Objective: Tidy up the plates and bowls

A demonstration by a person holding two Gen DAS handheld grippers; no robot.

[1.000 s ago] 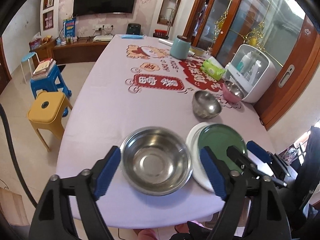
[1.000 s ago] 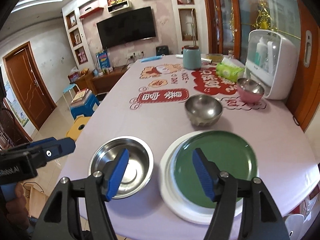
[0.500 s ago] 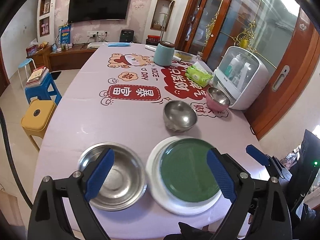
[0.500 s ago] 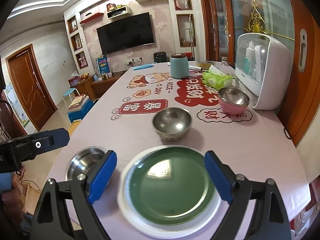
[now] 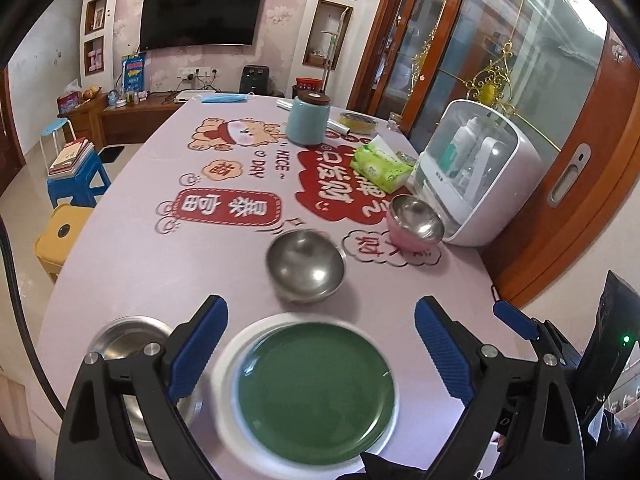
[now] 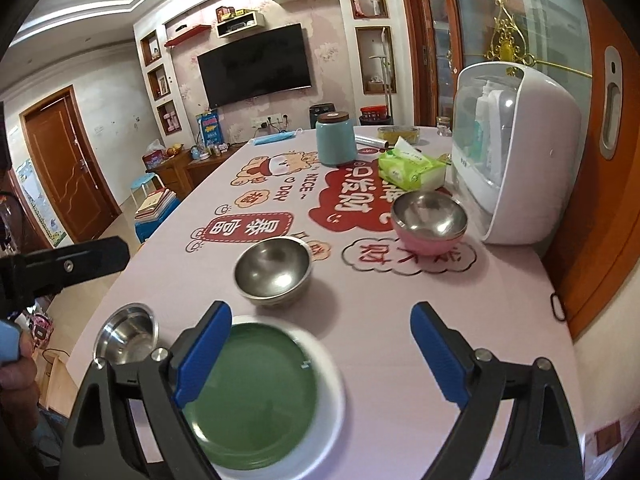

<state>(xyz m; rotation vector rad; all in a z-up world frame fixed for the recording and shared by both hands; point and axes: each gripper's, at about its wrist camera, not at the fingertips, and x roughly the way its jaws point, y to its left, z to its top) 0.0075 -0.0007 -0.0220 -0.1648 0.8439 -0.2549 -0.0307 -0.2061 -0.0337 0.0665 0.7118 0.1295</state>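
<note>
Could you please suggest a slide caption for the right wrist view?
Open right gripper above a green plate stacked on a white plate, steel bowls beyond.

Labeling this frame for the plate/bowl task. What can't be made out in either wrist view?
- Wide steel bowl: left view, near half hidden by the left gripper finger; right view, cut by the right gripper finger.
- White plate under green plate: only its rim shows; motion-blurred.
- Pink bowl: steel bowl nested inside hides its interior.
- Bottles in the white cabinet: too hazy to identify.
</note>
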